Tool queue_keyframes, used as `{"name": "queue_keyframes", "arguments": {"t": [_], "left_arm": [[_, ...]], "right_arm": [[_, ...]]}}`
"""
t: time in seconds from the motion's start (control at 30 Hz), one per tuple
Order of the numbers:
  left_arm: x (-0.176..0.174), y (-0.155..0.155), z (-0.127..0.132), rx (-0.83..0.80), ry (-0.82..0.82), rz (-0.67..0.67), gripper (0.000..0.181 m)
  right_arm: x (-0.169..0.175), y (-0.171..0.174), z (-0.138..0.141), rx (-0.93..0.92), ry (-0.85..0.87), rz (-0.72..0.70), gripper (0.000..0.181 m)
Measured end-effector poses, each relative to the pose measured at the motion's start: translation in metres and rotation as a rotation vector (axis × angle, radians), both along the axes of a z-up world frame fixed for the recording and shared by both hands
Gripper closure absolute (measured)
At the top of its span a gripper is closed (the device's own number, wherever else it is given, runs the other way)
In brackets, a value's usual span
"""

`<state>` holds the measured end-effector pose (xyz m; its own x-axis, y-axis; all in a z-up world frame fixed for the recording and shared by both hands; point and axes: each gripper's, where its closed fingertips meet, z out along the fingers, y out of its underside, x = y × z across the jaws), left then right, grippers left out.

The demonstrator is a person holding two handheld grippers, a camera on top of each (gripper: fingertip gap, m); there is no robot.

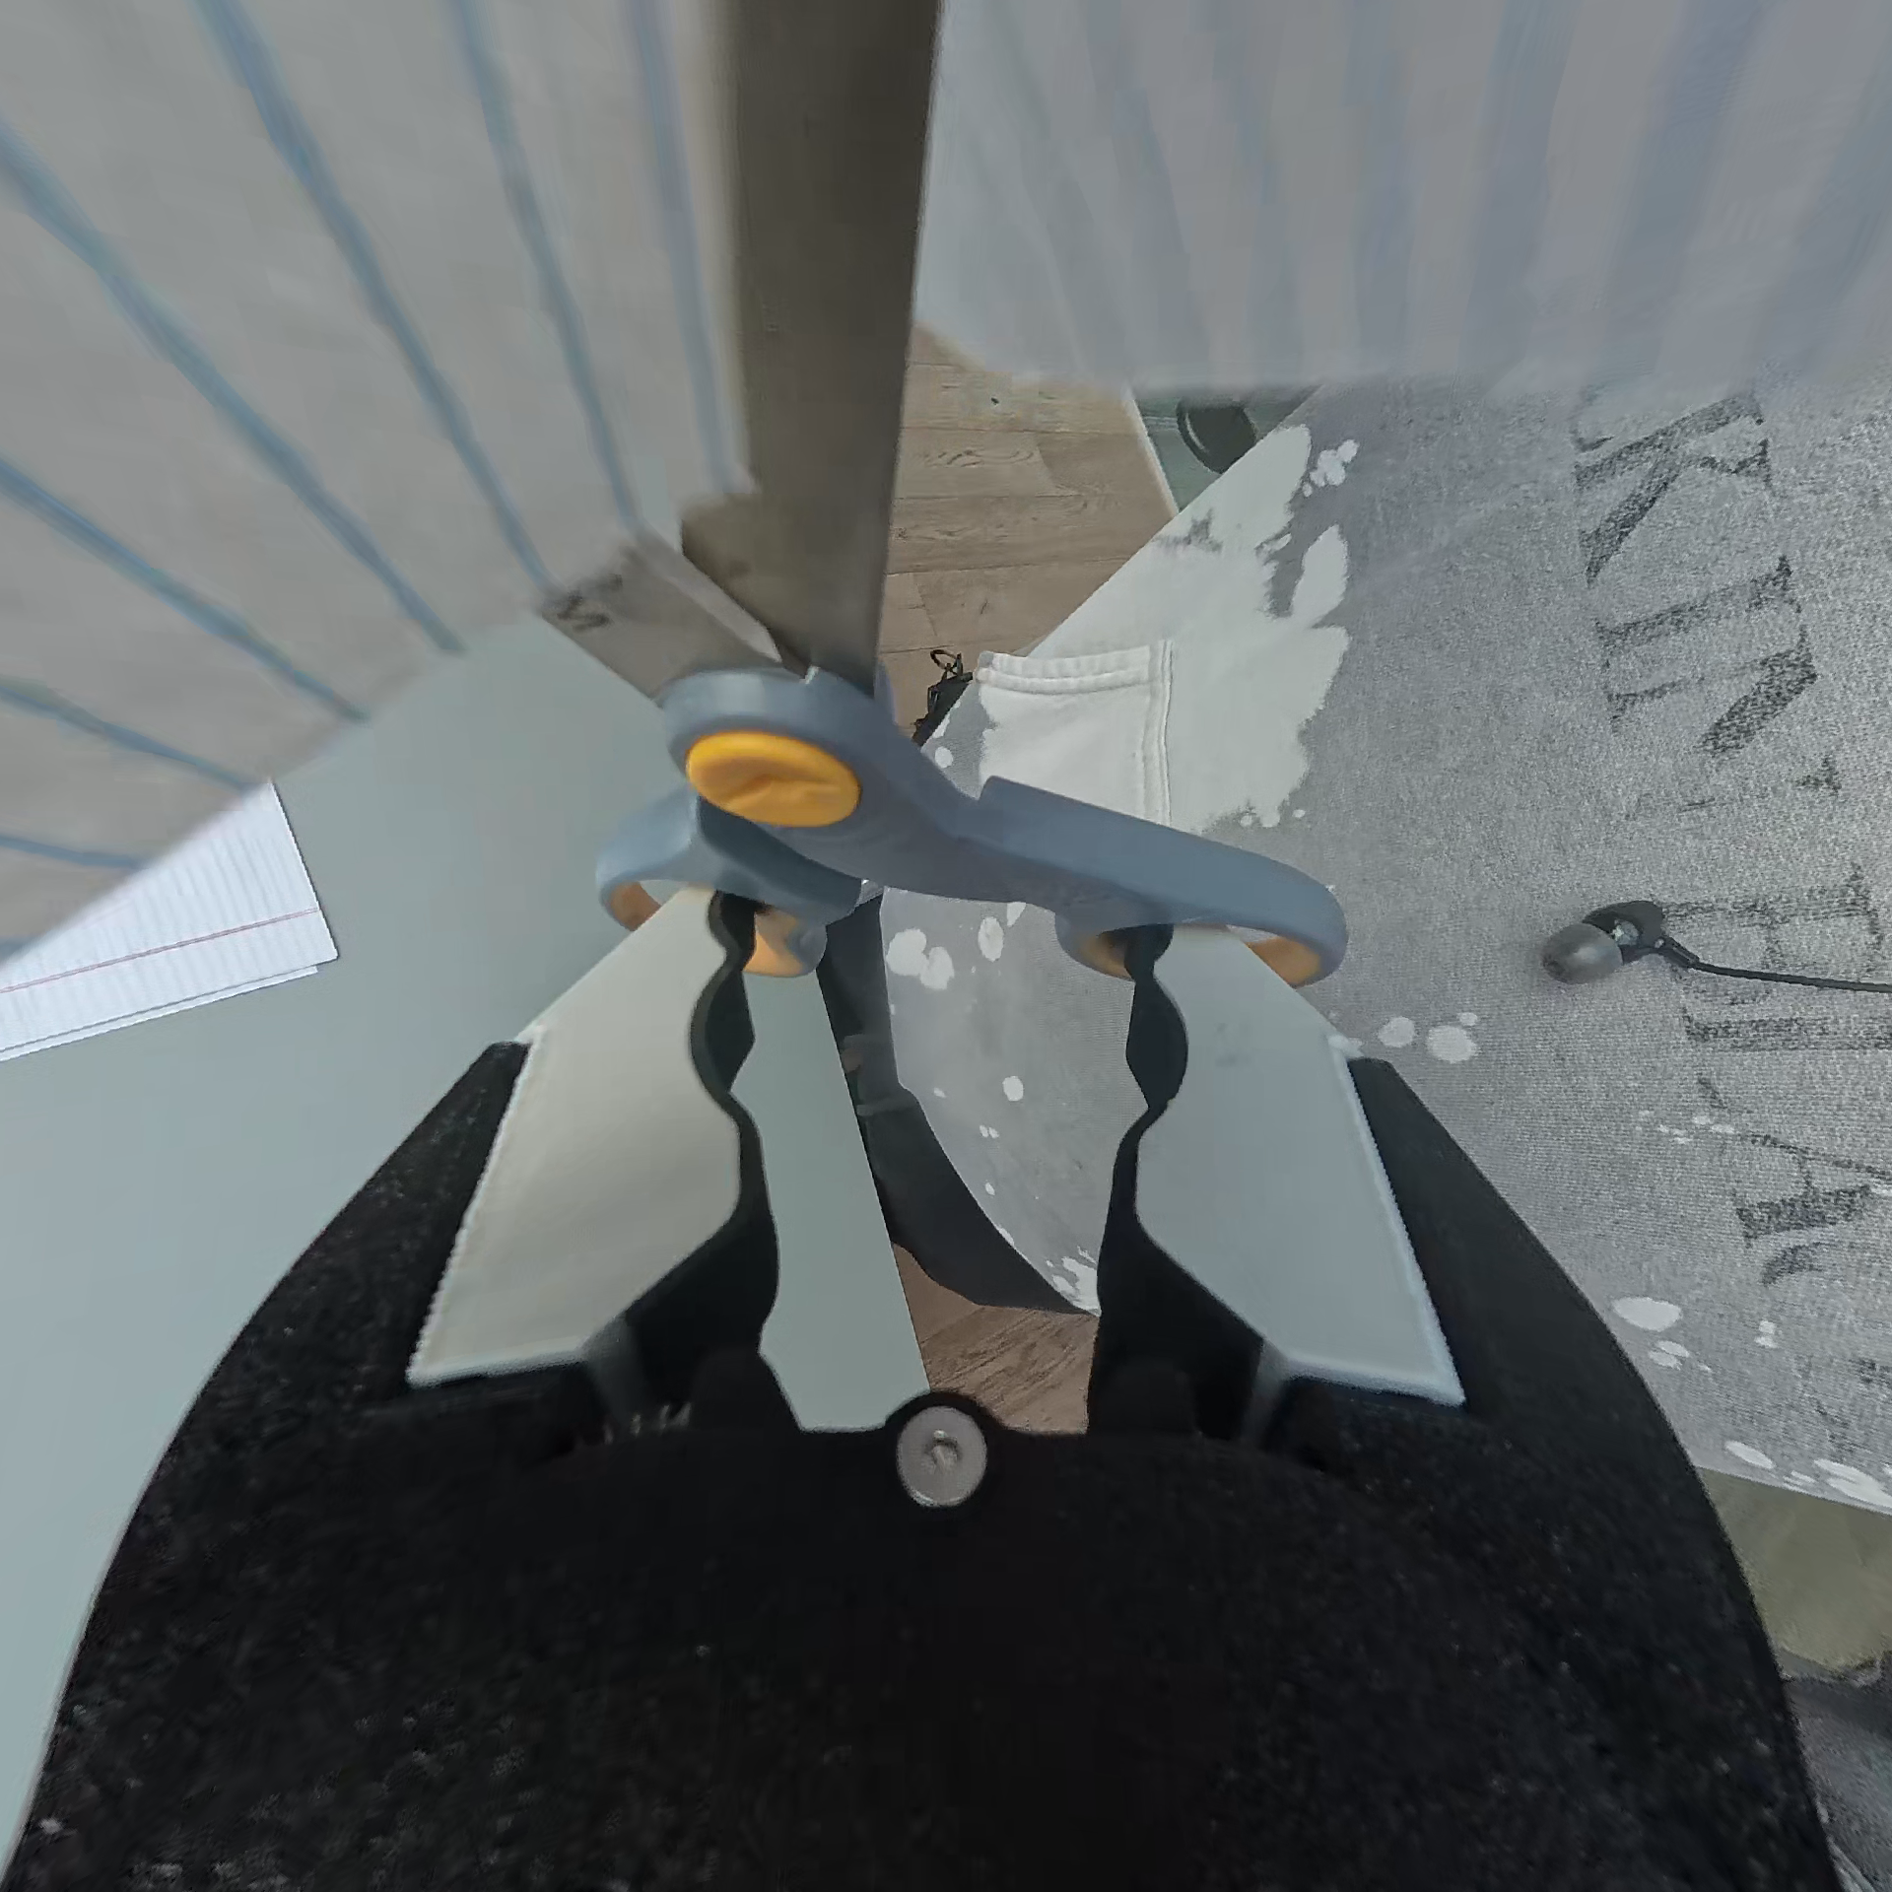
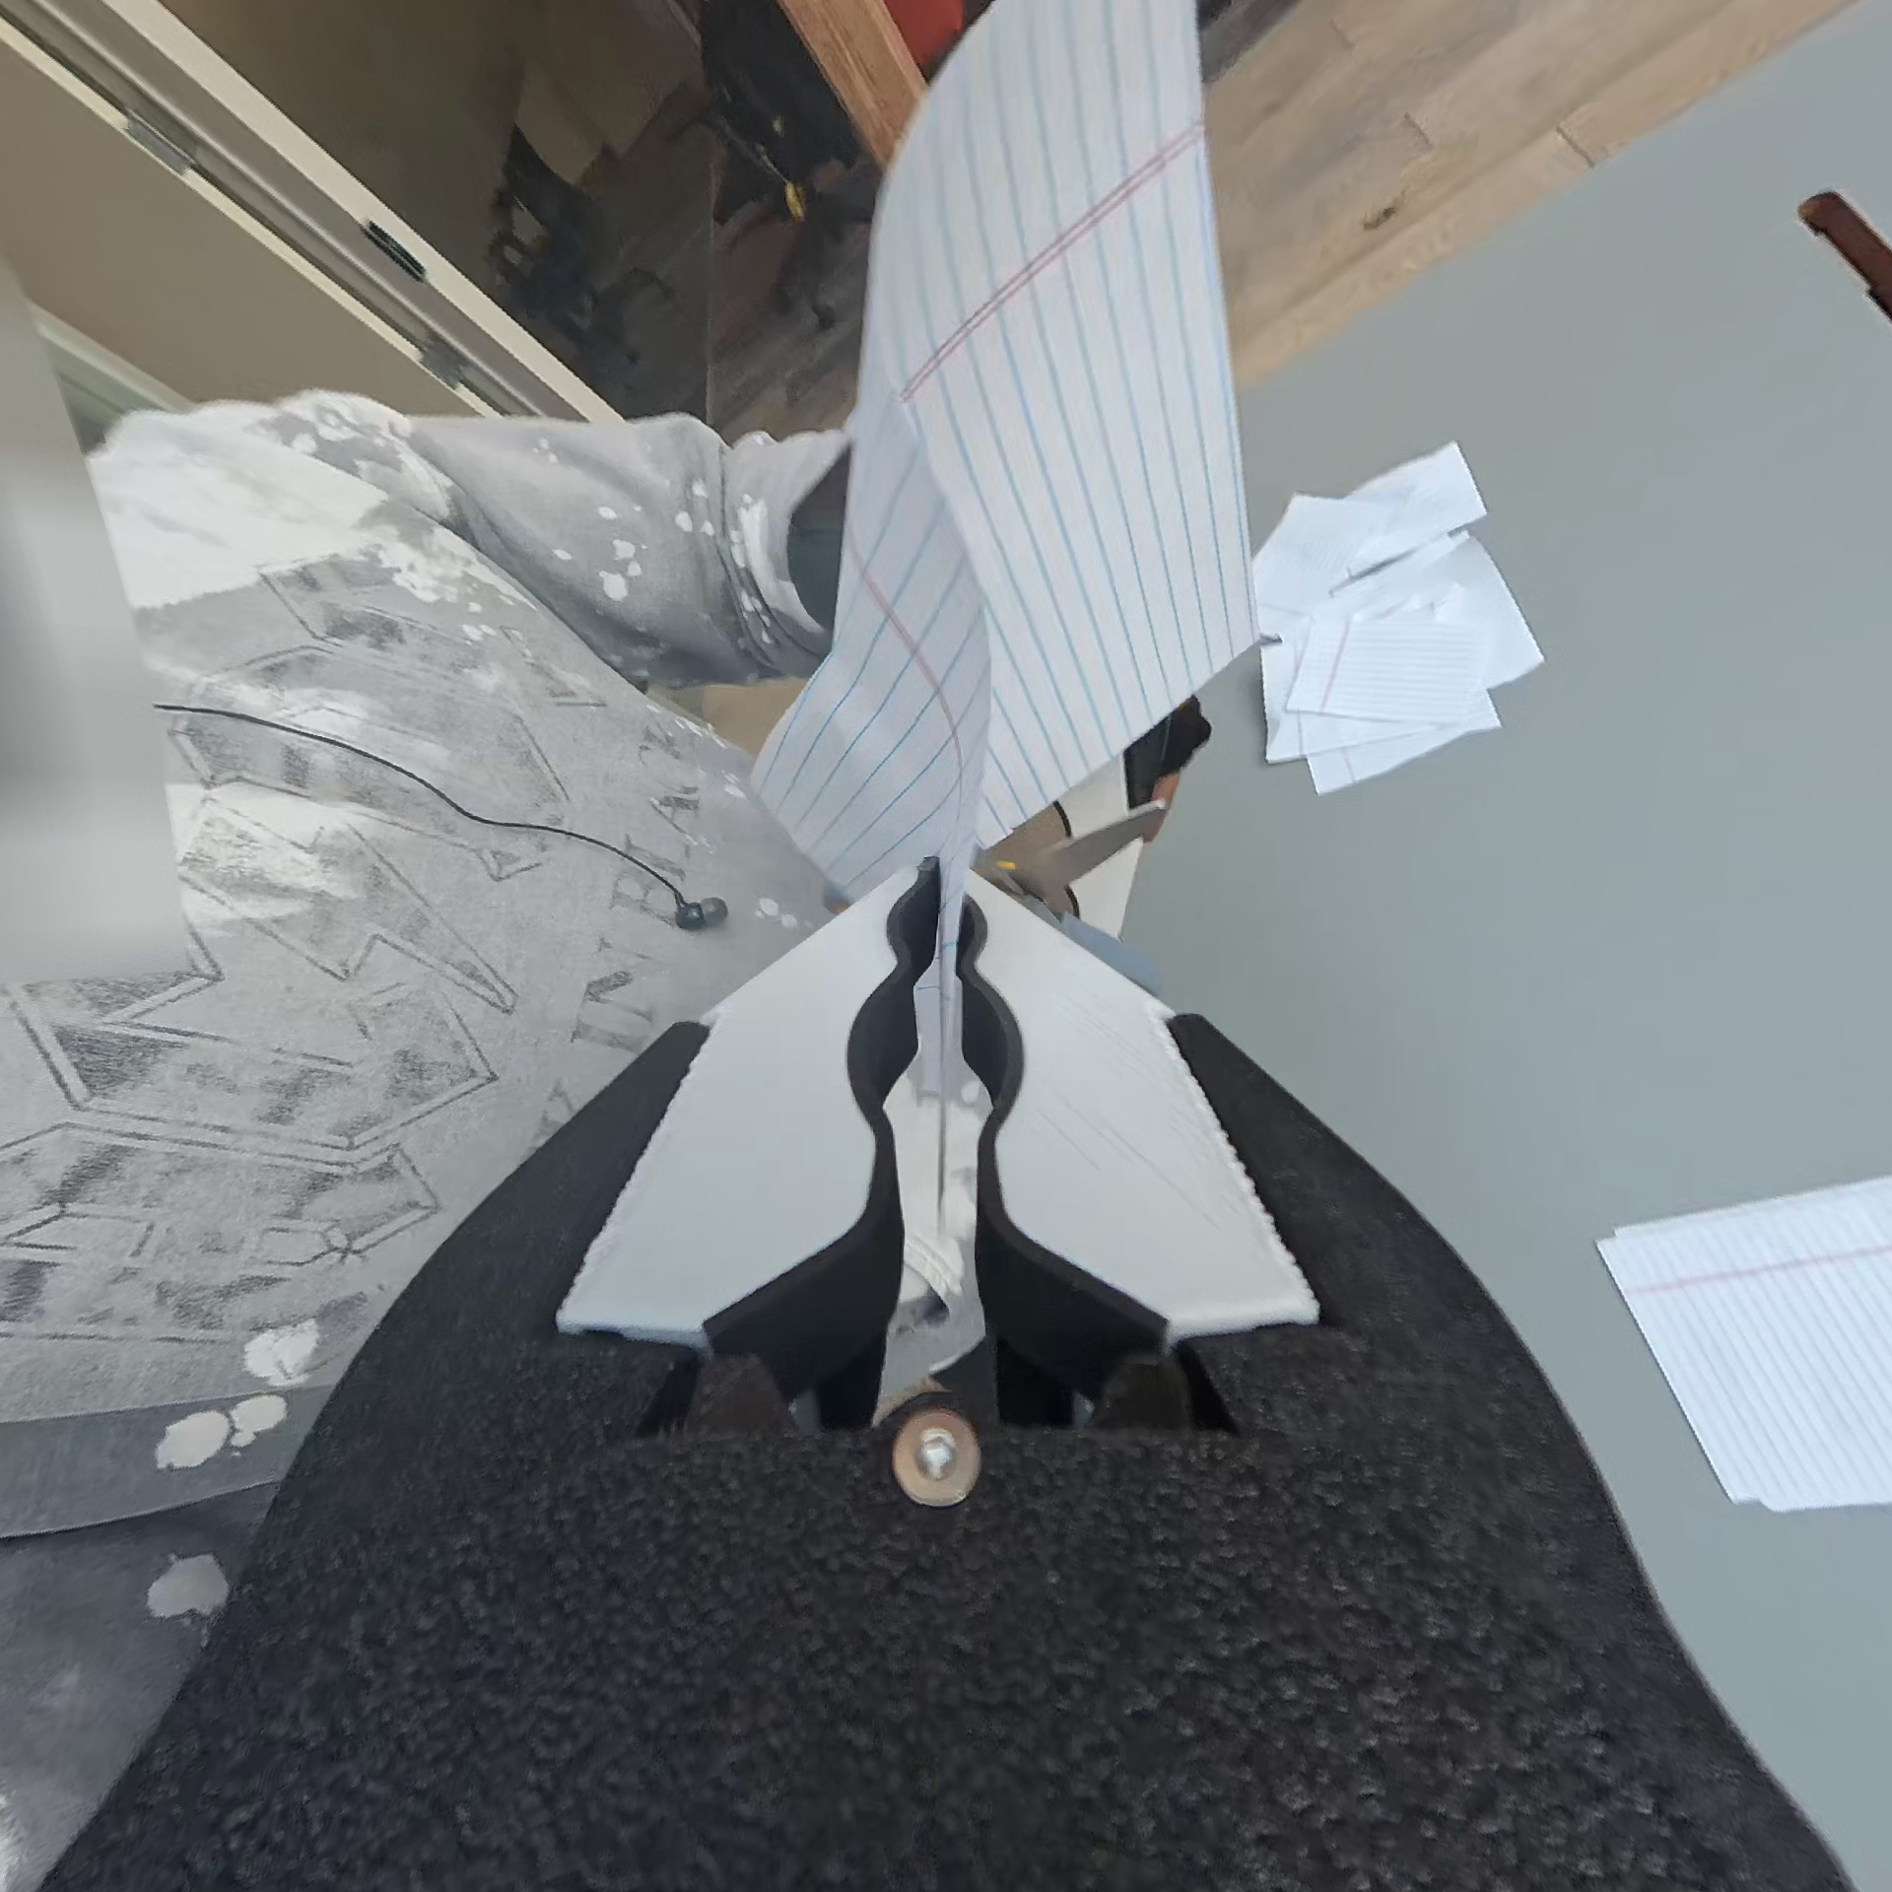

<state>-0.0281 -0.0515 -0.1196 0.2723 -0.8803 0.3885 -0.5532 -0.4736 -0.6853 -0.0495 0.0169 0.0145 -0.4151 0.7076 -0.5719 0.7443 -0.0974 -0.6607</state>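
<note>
My left gripper point(image 1: 937, 927) stands open, with each finger pushed through a handle loop of the grey and orange scissors point(image 1: 773, 763). The blades are parted, the long one pointing up against a blurred lined paper sheet point(image 1: 307, 358). My right gripper point(image 2: 947, 921) is shut on the lower edge of that lined sheet point(image 2: 1065, 461) and holds it upright. The sheet hangs in two flaps, split along its middle. A scissor blade point(image 2: 1101, 834) shows just behind the sheet in the right wrist view.
A grey table point(image 2: 1536, 973) carries a pile of cut paper pieces point(image 2: 1382, 635) and a stack of lined sheets point(image 2: 1781, 1331), also seen in the left wrist view point(image 1: 184, 942). A person in a grey printed sweatshirt point(image 2: 358, 819) is close by, with an earphone point(image 2: 701, 911) hanging. Wooden floor lies beyond.
</note>
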Motion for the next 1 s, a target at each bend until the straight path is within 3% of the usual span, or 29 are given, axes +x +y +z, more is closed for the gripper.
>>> {"name": "queue_keyframes", "arguments": {"t": [0.2,0.33,0.43,0.57,1.0], "left_arm": [[-0.005,0.0,0.011,0.012,-0.047,0.032,0.109],[-0.004,-0.002,0.009,0.009,-0.034,0.021,0.108],[-0.004,-0.004,0.01,0.003,-0.041,0.022,0.109],[-0.005,-0.009,-0.003,-0.013,-0.024,0.029,0.109],[-0.005,-0.018,-0.011,0.003,-0.017,0.001,0.109]], "right_arm": [[0.014,0.003,-0.035,0.099,-0.135,0.001,0.181],[0.01,-0.006,-0.04,0.108,-0.167,0.01,0.181],[0.008,-0.008,-0.032,0.071,-0.175,0.003,0.181],[0.005,-0.002,-0.001,-0.008,-0.086,-0.028,0.181],[0.009,0.028,0.01,0.029,-0.097,-0.072,0.181]]}}
